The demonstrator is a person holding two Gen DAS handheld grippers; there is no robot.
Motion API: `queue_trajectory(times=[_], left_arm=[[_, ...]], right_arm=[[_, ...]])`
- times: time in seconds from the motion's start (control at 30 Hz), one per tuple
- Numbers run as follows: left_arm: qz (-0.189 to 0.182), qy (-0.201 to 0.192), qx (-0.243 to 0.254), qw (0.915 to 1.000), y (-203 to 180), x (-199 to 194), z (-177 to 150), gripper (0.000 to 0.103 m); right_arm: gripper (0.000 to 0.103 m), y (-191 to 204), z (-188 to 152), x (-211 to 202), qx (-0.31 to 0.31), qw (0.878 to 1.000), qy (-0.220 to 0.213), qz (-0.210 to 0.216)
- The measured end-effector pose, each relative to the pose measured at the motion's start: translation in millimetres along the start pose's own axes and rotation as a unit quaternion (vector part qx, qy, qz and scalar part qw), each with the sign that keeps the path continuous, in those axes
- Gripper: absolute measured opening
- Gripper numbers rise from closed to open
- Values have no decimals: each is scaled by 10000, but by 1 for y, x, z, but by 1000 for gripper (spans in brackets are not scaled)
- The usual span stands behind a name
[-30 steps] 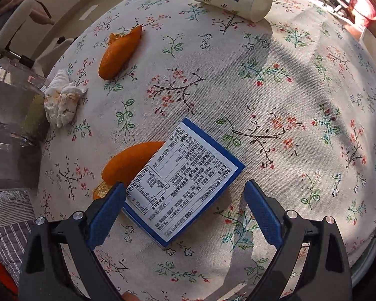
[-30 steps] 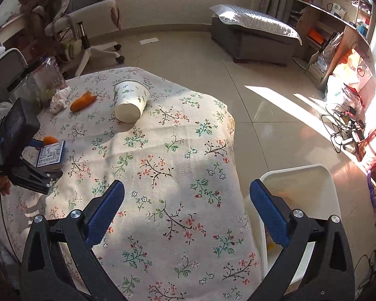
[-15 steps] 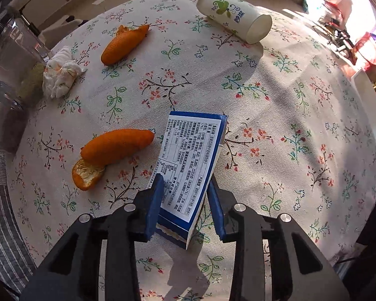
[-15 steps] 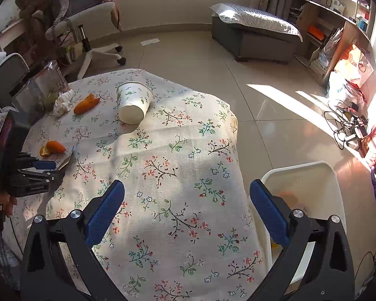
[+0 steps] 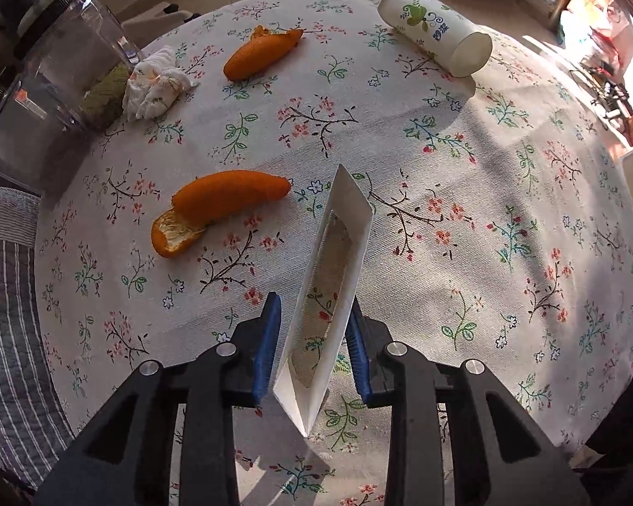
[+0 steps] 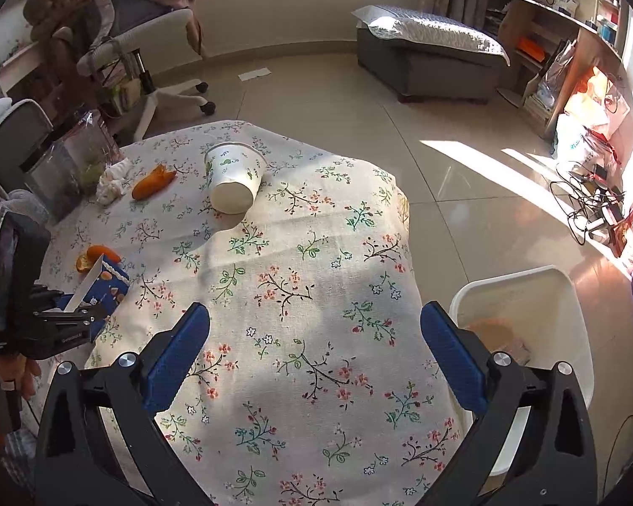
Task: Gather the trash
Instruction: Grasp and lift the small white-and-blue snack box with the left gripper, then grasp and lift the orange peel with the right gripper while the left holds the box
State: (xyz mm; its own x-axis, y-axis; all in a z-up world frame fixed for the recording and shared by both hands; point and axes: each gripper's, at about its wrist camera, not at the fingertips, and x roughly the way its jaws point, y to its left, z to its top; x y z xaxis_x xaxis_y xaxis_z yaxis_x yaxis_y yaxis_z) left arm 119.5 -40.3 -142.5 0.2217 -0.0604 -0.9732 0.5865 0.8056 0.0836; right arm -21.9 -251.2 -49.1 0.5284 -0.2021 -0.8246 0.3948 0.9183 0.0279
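Meanwhile left jaws closing on empty open carton (image 5: 350, 227), right jaws spread, white bin (image 6: 569, 295).

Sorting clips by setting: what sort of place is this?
Likely a home living room: a floral tablecloth on the table, a padded ottoman, an office chair draped with clothes.

Upper left of my left-wrist view: clear plastic container (image 5: 50, 84) on the floral tablecloth (image 5: 464, 219). In my right view, an office chair (image 6: 147, 42) upper left, a grey ottoman (image 6: 434, 59) top centre, shelving (image 6: 569, 29) upper right, cables (image 6: 586, 198) on the sunlit floor.
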Motion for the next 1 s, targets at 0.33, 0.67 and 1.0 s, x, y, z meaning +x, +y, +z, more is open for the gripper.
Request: queue_trajectory(times=[0.33,0.67,1.0], left_arm=[[-478,-399,-862,9943,31,-32,-1,10],[57,-1991,-2446,9490,74,-163,-69,11],[299,-2215,-2677,9372,107,-170,-76,11]], right_arm=[[96,27,1,7,-348,9987,18,379],[93,156,22,51,-2113,9496,-145,2311],[66,255,20,133,-3086,9078,255,2828]])
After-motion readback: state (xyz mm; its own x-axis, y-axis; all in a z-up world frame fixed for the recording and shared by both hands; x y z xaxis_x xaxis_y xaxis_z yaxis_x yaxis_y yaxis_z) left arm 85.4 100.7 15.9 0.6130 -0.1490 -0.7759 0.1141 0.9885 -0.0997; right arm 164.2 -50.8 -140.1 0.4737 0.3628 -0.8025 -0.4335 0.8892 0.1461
